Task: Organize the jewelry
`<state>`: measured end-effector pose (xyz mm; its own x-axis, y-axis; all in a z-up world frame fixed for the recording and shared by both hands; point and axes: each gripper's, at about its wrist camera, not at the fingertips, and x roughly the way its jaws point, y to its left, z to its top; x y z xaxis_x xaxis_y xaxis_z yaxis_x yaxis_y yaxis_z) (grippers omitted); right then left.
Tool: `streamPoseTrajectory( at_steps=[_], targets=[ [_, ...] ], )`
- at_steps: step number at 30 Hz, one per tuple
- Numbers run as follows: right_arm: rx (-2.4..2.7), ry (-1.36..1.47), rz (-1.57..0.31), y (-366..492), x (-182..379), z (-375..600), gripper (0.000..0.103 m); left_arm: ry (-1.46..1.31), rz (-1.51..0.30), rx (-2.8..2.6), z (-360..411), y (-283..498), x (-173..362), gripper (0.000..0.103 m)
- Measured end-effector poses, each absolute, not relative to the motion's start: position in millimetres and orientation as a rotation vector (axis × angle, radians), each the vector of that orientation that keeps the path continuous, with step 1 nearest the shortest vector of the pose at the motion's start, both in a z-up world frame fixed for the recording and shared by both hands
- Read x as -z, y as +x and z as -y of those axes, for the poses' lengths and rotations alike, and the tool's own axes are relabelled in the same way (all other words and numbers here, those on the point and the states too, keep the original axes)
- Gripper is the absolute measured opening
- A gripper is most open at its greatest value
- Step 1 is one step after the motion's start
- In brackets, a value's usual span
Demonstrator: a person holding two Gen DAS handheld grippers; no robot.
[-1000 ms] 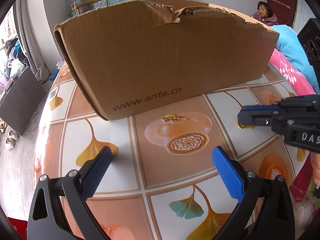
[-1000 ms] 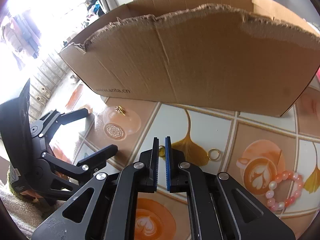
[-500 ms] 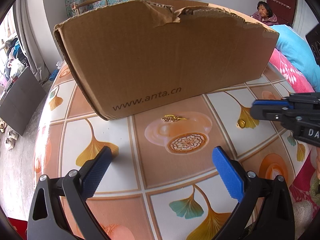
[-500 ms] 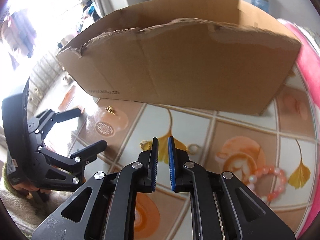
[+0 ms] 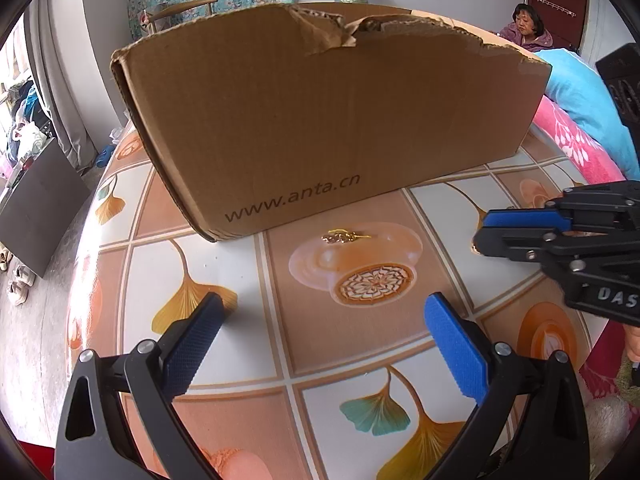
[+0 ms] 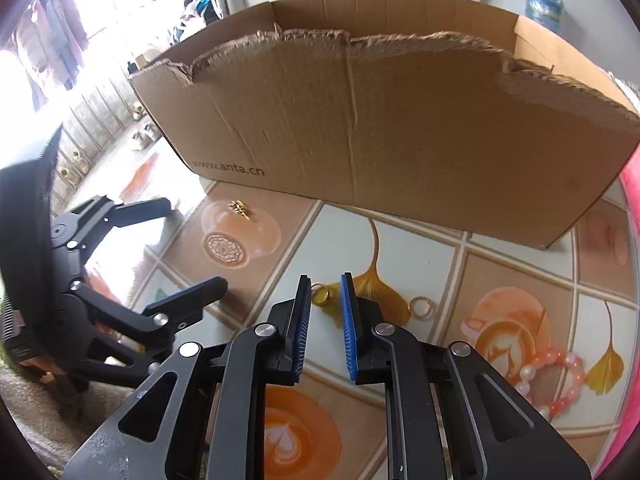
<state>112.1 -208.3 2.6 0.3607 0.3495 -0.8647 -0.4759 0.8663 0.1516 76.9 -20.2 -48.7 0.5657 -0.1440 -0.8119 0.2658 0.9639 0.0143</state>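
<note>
A torn brown cardboard box [image 5: 320, 120] [image 6: 400, 140] stands on the patterned table. A gold earring [image 5: 344, 236] [image 6: 239, 208] lies in front of it. My left gripper [image 5: 323, 300] [image 6: 188, 244] is open over bare table, short of the earring. My right gripper [image 6: 325, 280] [image 5: 480, 229] hangs low over a chunky gold ring [image 6: 322, 294]. Its jaws are opening, and the ring lies on the table between the blue pads [image 6: 302, 312], which do not press on it. A thin gold ring [image 6: 421, 306] and a pink bead bracelet [image 6: 552, 380] lie to the right.
The round table [image 5: 200, 264] drops off at the left and near edges. Pink and blue bedding [image 5: 576, 120] lies at the right, and a person [image 5: 526, 28] sits at the far back. A wooden chair [image 5: 176, 12] stands behind the box.
My right gripper has shifted left, so the chunky ring now sits between its tips instead of to their left. Its jaws have parted a little. The left gripper has not moved.
</note>
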Motion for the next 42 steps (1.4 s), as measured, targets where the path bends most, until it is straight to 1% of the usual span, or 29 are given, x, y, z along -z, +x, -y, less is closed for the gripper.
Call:
streamPoseTrajectory(
  at_steps=[5, 8, 13, 15, 18, 26, 39, 42],
  targets=[
    [-0.598, -0.139, -1.086, 109, -8, 199, 0.017, 0.141, -0.938, 0.245, 19, 76, 48, 0.099],
    [-0.645, -0.089, -1.105, 108, -9, 198, 0.017, 0.141, -0.935, 0.246, 20, 75, 48, 0.099],
    [-0.607, -0.042, -1.079, 105, -21, 218, 0.018, 0.142, -0.933, 0.250, 19, 75, 48, 0.099],
    [-0.576, -0.031, -1.072, 105, -14, 218, 0.028, 0.142, -0.933, 0.249, 19, 75, 48, 0.099],
    [-0.521, -0.037, -1.064, 101, -18, 229, 0.036, 0.142, -0.932, 0.249, 19, 74, 48, 0.099],
    [-0.377, -0.114, -1.030, 98, -19, 248, 0.036, 0.145, -0.936, 0.251, 19, 74, 48, 0.099],
    [-0.351, -0.138, -1.052, 113, 2, 243, 0.020, 0.147, -0.942, 0.251, 20, 75, 48, 0.099],
    [-0.345, -0.144, -1.046, 112, 3, 242, 0.018, 0.147, -0.942, 0.251, 20, 75, 48, 0.099]
  ],
)
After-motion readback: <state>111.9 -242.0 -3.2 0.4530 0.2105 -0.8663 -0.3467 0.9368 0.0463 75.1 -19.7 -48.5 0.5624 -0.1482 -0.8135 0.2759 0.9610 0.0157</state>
